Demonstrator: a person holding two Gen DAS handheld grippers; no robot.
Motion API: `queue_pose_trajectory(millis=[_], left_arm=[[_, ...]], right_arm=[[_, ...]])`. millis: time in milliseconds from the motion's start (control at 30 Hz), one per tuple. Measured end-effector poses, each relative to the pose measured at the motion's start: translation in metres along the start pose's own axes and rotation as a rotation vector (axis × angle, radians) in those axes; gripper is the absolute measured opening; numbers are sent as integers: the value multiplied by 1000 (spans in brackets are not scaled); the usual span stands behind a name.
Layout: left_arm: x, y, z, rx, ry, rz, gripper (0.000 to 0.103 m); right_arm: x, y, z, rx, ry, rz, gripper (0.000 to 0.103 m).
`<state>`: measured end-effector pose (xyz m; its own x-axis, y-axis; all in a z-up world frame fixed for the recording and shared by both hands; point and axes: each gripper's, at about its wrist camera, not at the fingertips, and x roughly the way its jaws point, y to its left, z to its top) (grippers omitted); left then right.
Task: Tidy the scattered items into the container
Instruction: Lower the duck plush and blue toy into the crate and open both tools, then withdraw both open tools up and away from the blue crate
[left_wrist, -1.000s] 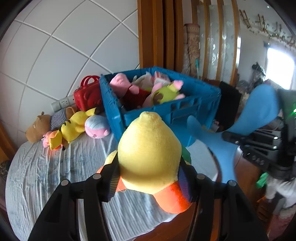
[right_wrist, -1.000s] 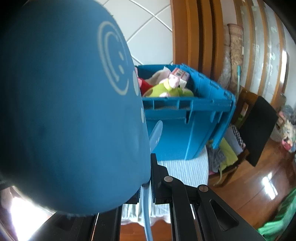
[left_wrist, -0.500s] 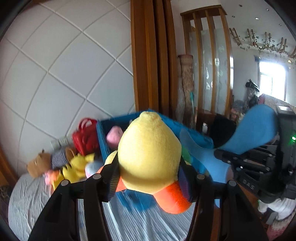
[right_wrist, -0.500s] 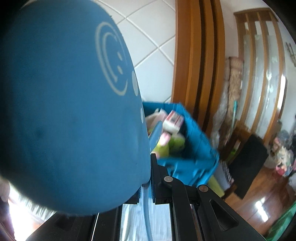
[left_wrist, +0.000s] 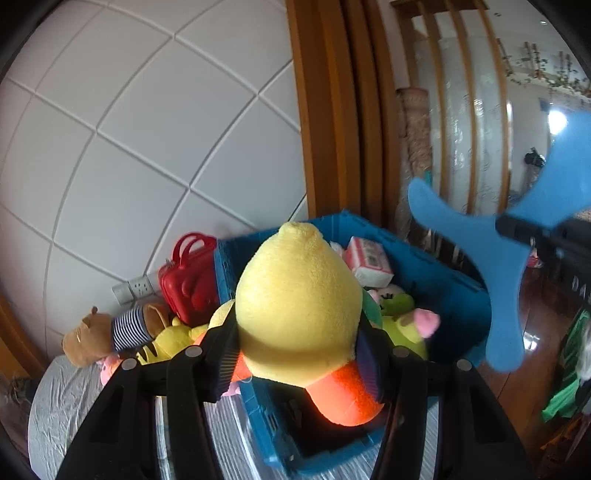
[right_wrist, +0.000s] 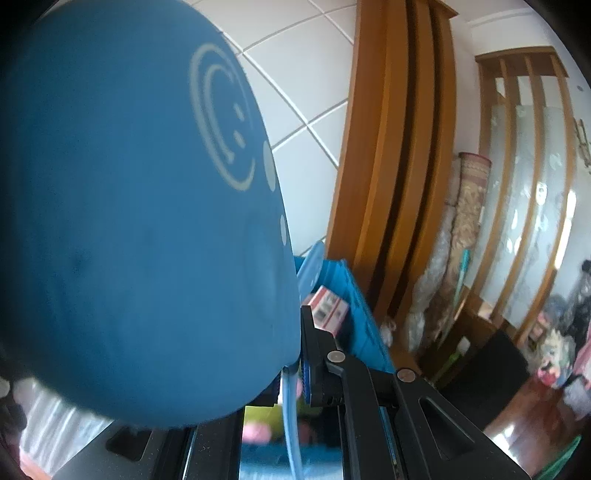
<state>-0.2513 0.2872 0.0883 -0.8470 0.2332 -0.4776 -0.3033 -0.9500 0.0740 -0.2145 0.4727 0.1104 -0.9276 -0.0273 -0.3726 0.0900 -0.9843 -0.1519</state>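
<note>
My left gripper (left_wrist: 299, 365) is shut on a yellow plush duck (left_wrist: 299, 314) with orange feet and holds it over the near part of the blue crate (left_wrist: 458, 295). The crate holds several plush toys and a pink-white box (left_wrist: 367, 262). My right gripper (right_wrist: 291, 373) is shut on a flat blue three-bladed toy (right_wrist: 129, 221), which fills the left of the right wrist view. The same toy shows in the left wrist view (left_wrist: 495, 258), above the crate's right side. The crate also shows in the right wrist view (right_wrist: 362, 317).
A red toy case (left_wrist: 192, 277), a brown plush in a striped shirt (left_wrist: 110, 332) and a yellow plush (left_wrist: 173, 339) lie left of the crate on the grey-white cloth (left_wrist: 66, 406). A white tiled wall and wooden pillar (left_wrist: 332, 110) stand behind. A wooden floor lies to the right.
Both grippers have moved forward and over the crate. The duck now hangs above the crate's inside, and the blue toy has risen above its right side.
</note>
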Motion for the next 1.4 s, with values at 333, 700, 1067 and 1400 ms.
queue_pose_trajectory(millis=[333,700,1067,1400], left_arm=[[92,-17,-42,-84,197,105,57],[117,-51,-47,-20,254,203,85],[104,-46,-42,-65,216,168,103],[62,-32,-40,-88,139,146,103]], right_arm=[[131,-43,-13,-19,120,92,8],[193,-46,-83,7,319,117,8],[168,-56,-86,-13,331,48,88],[113,-49,-71,4,263,39,102]])
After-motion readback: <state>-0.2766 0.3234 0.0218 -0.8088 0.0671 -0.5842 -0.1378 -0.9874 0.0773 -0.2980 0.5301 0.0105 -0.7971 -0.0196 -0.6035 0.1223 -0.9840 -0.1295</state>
